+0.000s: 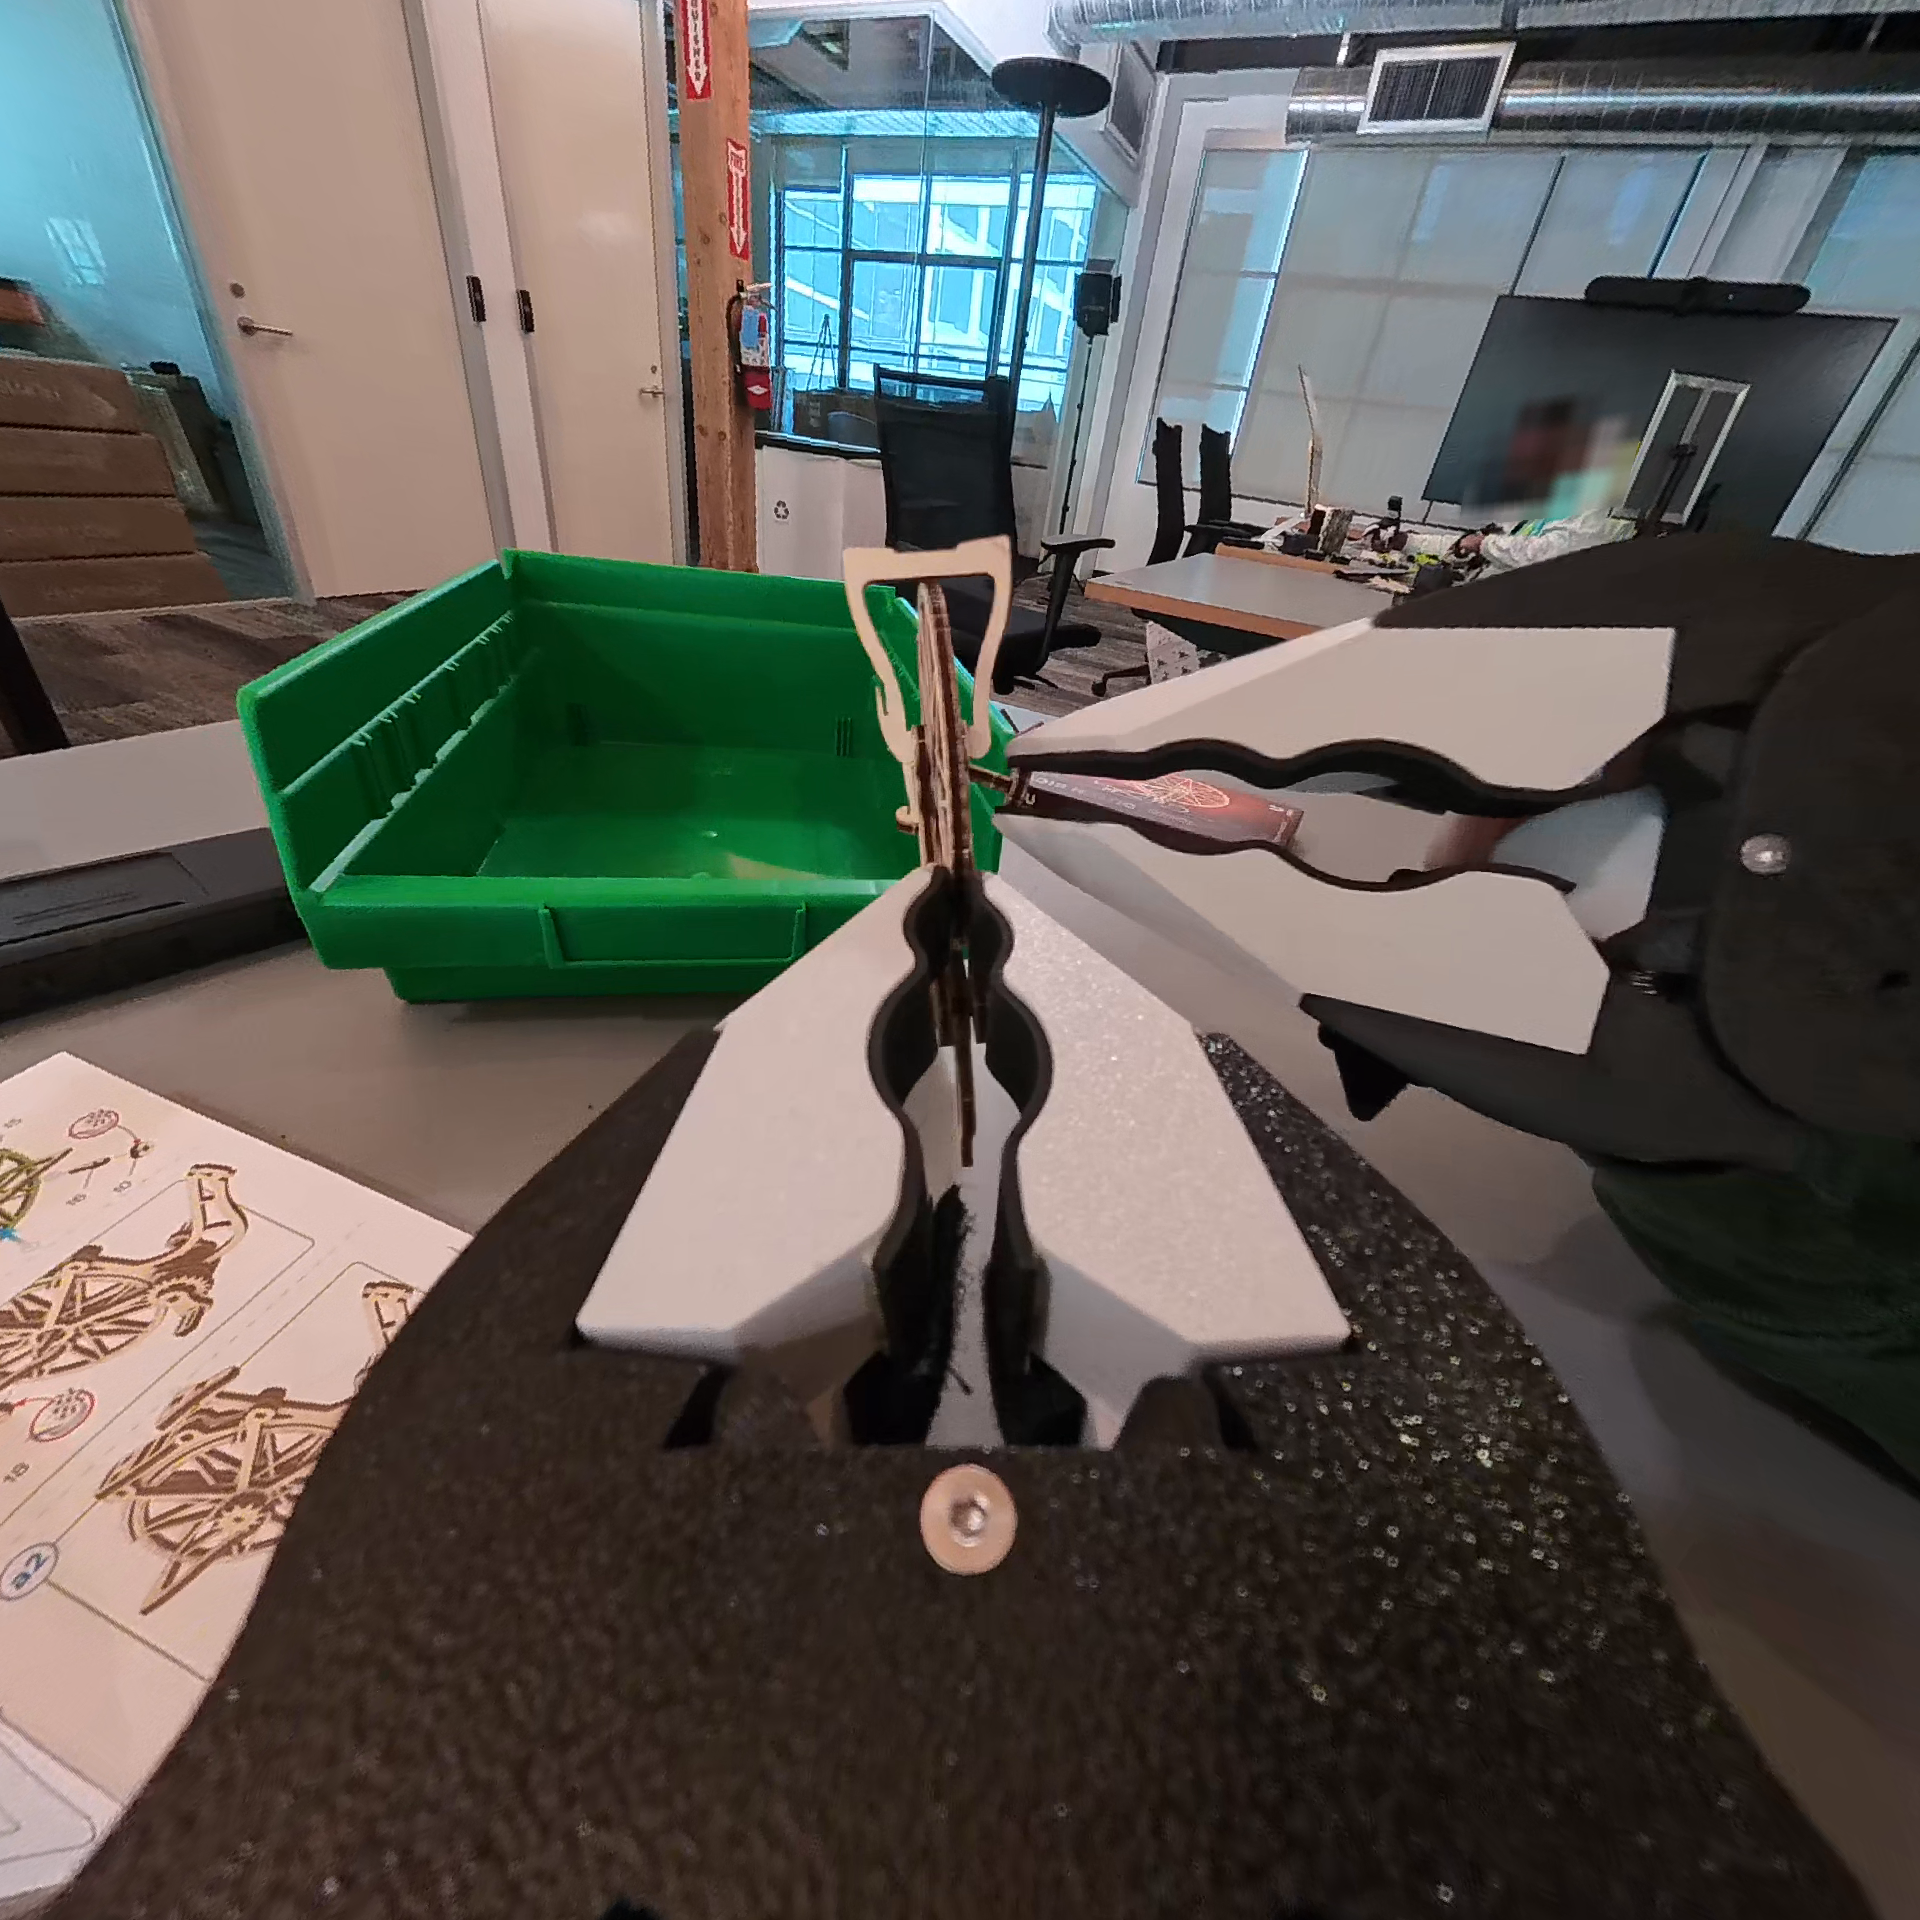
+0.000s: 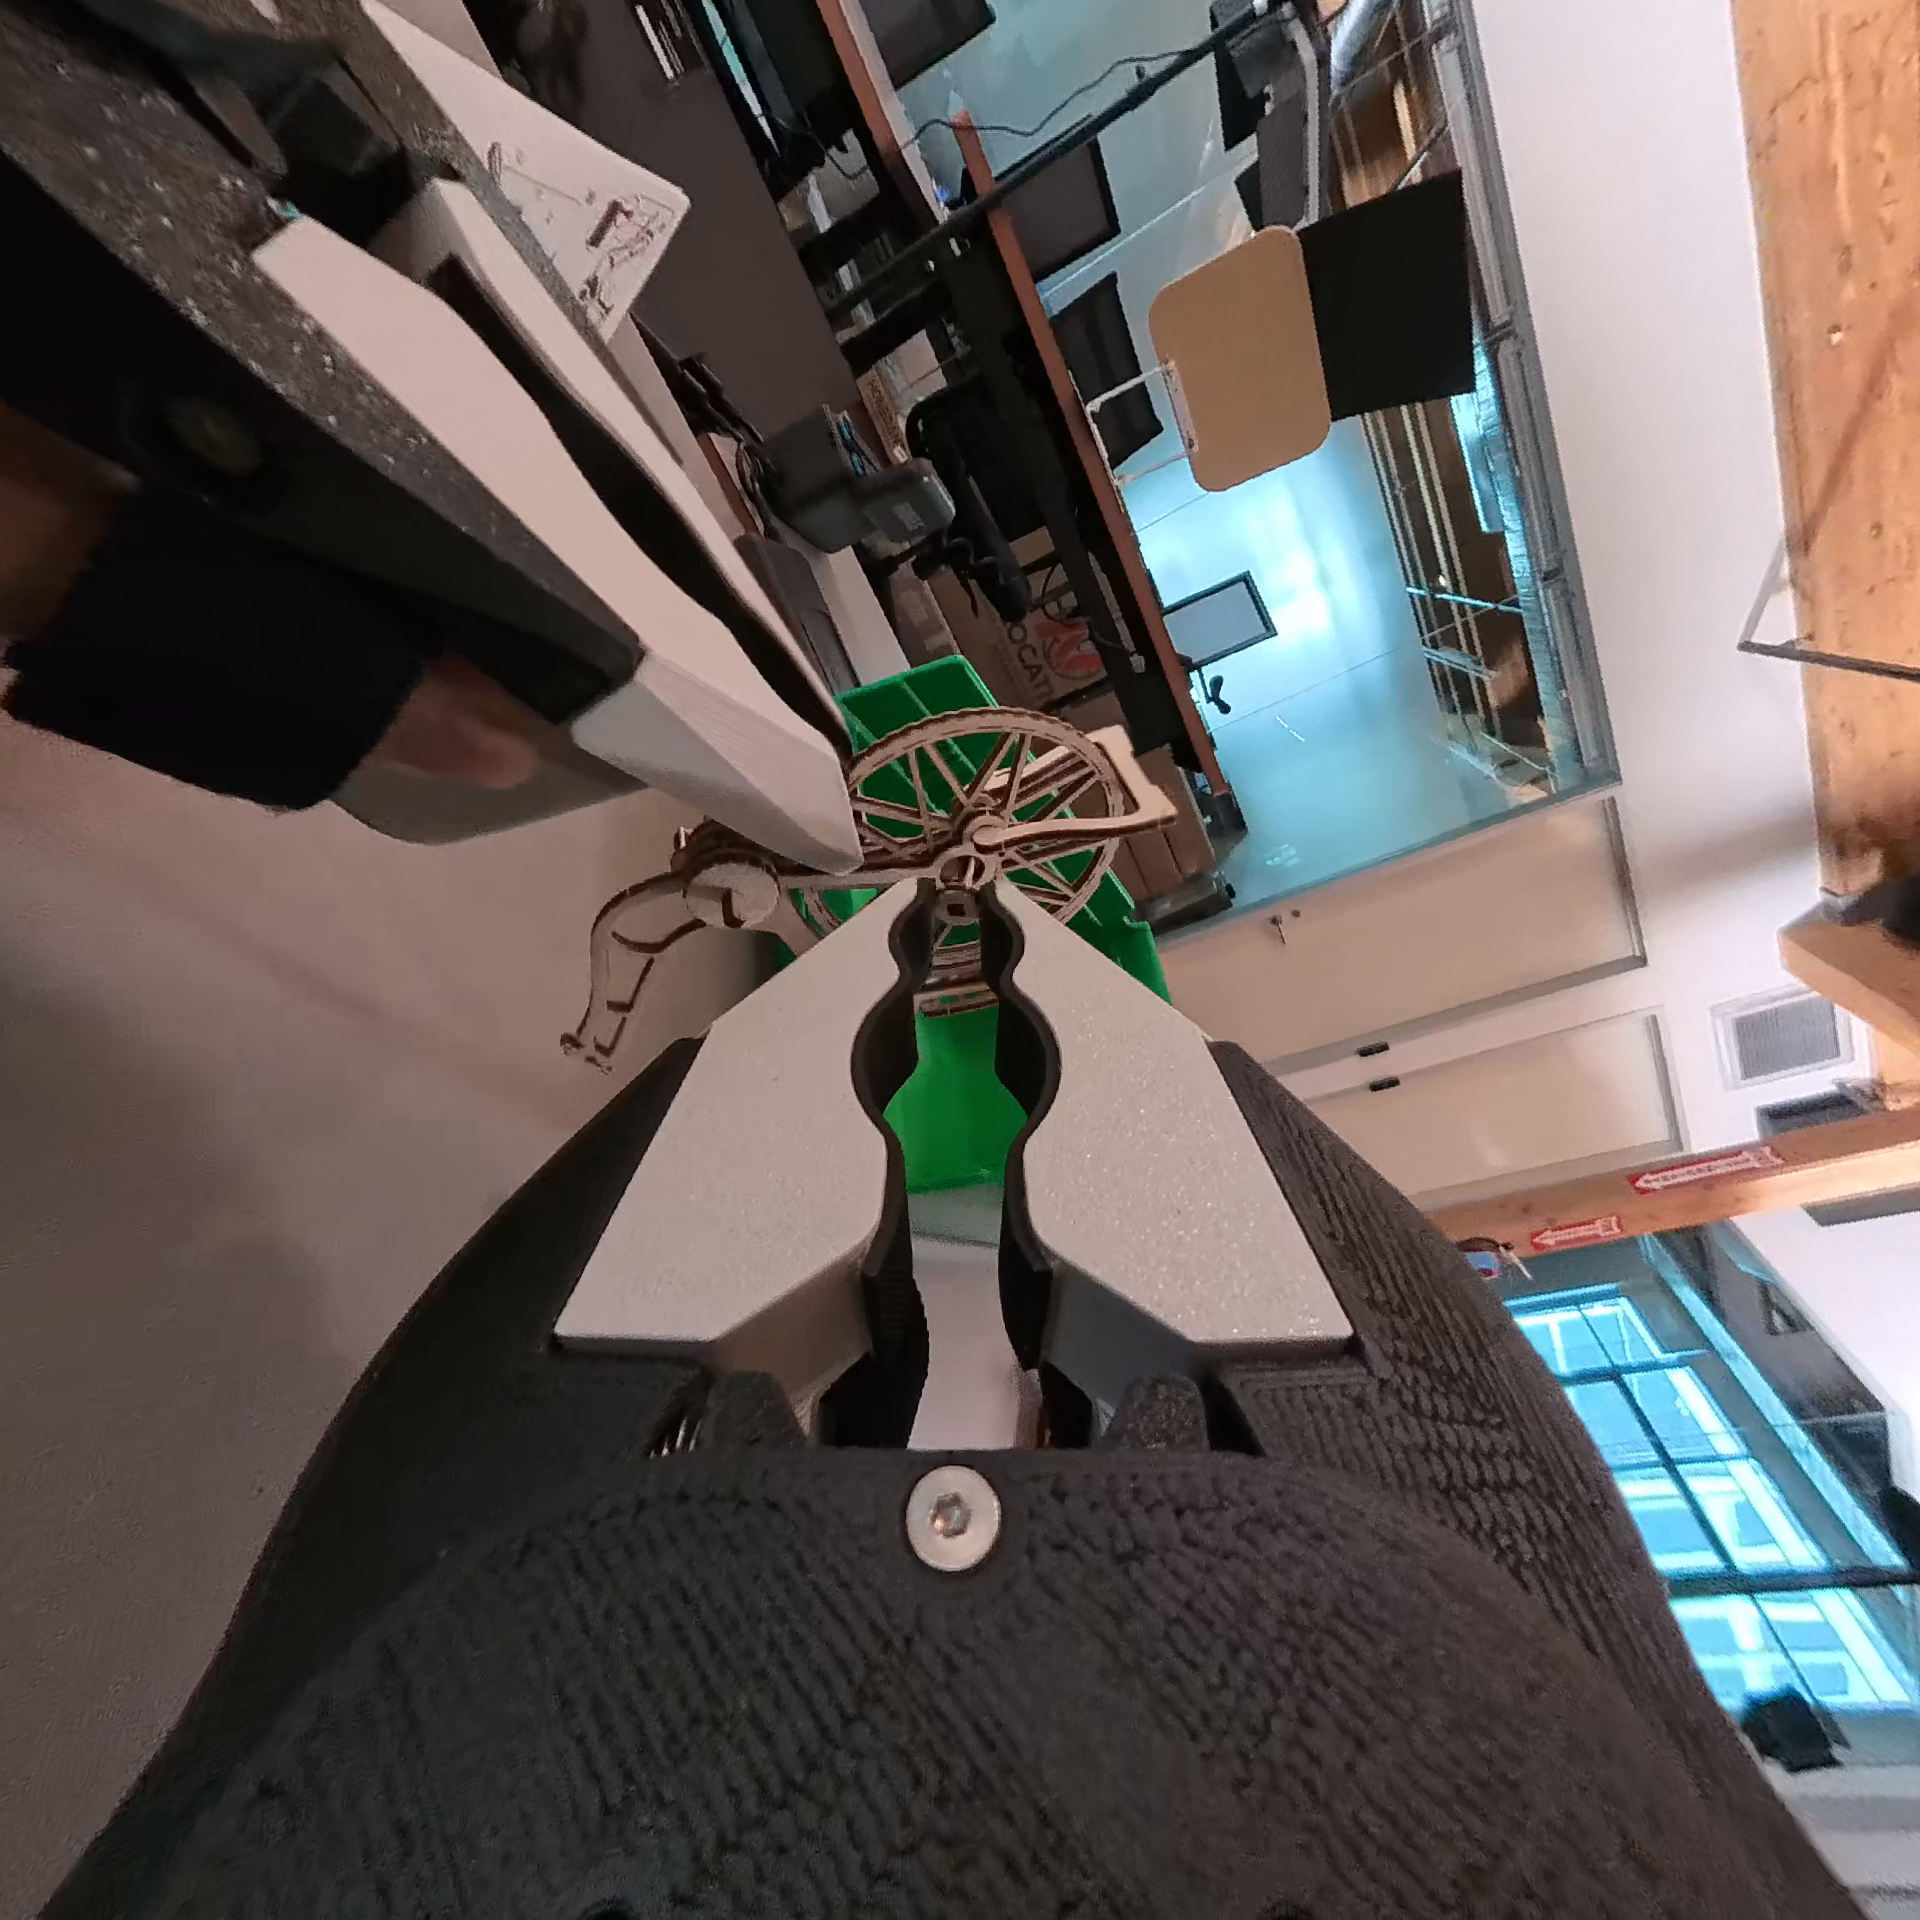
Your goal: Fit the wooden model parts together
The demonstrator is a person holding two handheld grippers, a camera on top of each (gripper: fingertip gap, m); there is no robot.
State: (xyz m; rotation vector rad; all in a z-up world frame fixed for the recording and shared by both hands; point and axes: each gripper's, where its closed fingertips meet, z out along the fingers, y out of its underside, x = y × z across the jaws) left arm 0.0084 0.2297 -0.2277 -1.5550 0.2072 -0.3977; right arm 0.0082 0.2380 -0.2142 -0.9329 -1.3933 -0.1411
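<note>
Left wrist view, left to right: instruction sheet [image 1: 156, 1351] on the bench [image 1: 416, 1060], green bin [image 1: 582, 769], then the left tool [image 1: 951, 883] clamped on the upright wooden wheel model [image 1: 940, 717]. From the right, the right tool [image 1: 1006, 779] is closed on a small part [image 1: 997, 781] at the hub. Assembly looks well advanced; this piece seems not yet seated.

The left gripper [image 1: 951, 883] points forward, its fingers [image 1: 790, 1091] pinched nearly together at the tips. The right gripper [image 1: 1003, 784] comes in from the right side, level, its fingers [image 1: 1299, 696] likewise closed, tips almost meeting the left's.
</note>
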